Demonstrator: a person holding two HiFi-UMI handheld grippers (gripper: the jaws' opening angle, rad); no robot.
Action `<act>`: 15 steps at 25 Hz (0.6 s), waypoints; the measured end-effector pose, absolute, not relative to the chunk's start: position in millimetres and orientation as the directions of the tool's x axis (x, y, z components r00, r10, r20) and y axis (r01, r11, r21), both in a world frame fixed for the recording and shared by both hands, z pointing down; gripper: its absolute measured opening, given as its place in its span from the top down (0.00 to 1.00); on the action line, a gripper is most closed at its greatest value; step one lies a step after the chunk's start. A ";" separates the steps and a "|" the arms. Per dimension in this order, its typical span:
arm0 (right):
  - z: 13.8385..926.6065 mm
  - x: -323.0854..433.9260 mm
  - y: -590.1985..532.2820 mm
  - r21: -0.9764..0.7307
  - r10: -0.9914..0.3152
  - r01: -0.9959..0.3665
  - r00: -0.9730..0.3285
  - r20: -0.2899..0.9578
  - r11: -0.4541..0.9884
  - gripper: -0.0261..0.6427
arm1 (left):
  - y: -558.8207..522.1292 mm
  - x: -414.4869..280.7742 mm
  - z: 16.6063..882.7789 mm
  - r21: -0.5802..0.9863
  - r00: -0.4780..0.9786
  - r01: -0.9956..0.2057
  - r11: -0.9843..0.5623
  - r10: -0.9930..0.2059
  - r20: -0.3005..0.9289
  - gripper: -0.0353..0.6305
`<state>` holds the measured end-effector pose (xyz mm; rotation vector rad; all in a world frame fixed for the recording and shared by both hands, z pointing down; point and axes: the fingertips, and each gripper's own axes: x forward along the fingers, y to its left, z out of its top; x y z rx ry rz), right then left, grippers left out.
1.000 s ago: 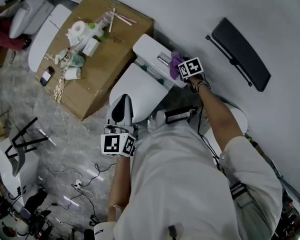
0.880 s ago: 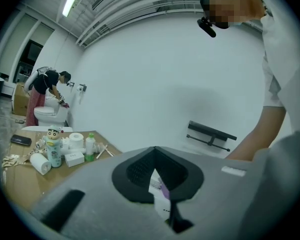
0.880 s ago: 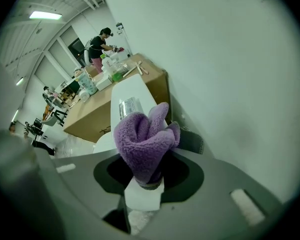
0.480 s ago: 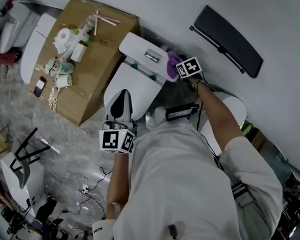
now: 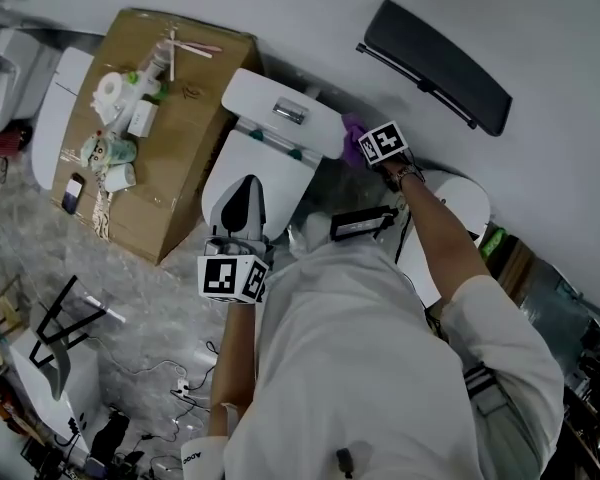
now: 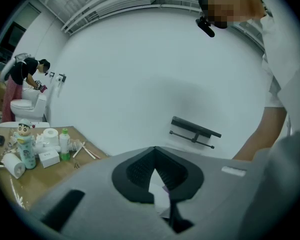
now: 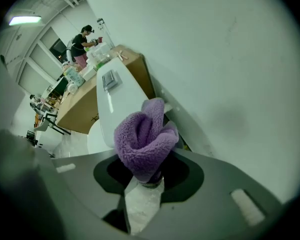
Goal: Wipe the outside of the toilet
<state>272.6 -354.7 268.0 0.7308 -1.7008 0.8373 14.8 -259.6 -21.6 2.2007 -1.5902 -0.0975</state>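
Observation:
The white toilet stands against the wall, with its tank lid (image 5: pixel 280 113) and shut seat lid (image 5: pixel 255 168) in the head view. My right gripper (image 5: pixel 365 148) is shut on a purple cloth (image 5: pixel 352 133), which sits at the right end of the tank, close to the wall. From the right gripper view, the bunched cloth (image 7: pixel 142 139) sticks out of the right gripper (image 7: pixel 145 179), with the tank (image 7: pixel 110 99) just beyond it. My left gripper (image 5: pixel 244 208) hangs over the seat lid, jaws together and holding nothing. In its own view, the left gripper (image 6: pixel 157 176) points at the wall.
A cardboard box (image 5: pixel 180 178) left of the toilet carries a paper roll (image 5: pixel 108 86), bottles and small items. A black rail shelf (image 5: pixel 435 63) hangs on the wall. Another white fixture (image 5: pixel 460 213) stands at right, and one (image 5: pixel 50 118) at left. Cables (image 5: pixel 170 368) lie on the floor.
My right gripper has slid the purple cloth from the top of the tank lid to its right end. The left gripper has stayed over the seat lid.

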 end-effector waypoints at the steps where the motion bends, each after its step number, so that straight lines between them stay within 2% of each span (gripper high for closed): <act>1: 270.9 281.8 -347.5 -0.170 -0.049 -0.807 -0.239 0.970 0.566 0.76 | -259.9 15.7 -21.2 0.372 0.351 -0.889 -0.265 -0.918 0.186 0.94; 8: 256.0 301.9 -338.7 -0.177 -0.087 -0.843 -0.254 0.963 0.508 0.76 | -262.7 5.7 -19.6 0.386 0.370 -0.879 -0.279 -0.911 0.184 0.94; 15: 220.6 232.2 -381.7 -0.203 -0.154 -0.778 -0.358 0.921 0.595 0.76 | -268.2 -10.2 -25.8 0.384 0.360 -0.882 -0.275 -0.917 0.171 0.94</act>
